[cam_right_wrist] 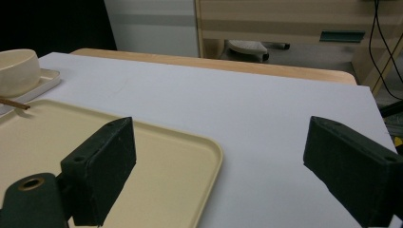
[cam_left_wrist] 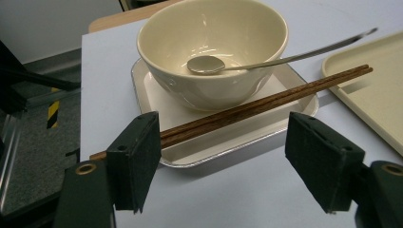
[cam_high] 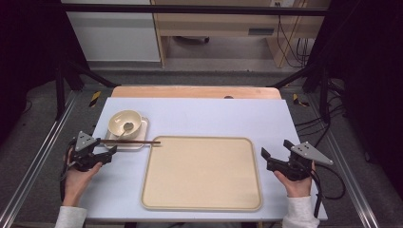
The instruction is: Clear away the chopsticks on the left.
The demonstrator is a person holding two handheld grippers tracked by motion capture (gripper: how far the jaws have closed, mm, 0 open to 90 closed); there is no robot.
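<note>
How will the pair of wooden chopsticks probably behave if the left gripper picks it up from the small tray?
The chopsticks look thin, stiff and light. They lie loose, side by side, bridging the small tray and the big tray, so they may split apart or roll when nudged. The left gripper stands open near their butt end; held there, the long tips may sag or swing.

- Small tray (cam_high: 141,143) near the table's (cam_high: 199,111) left edge, toward the far side
- Bowl (cam_high: 124,122) on the small tray, at its far-left part
- Spoon (cam_high: 127,127) in the bowl, handle over the rim
- Chopsticks (cam_high: 130,141) across the small tray's near edge, tips reaching onto the large tray's (cam_high: 202,173) far-left corner
- Large tray at table centre, toward the near edge, just right of the small tray
</note>
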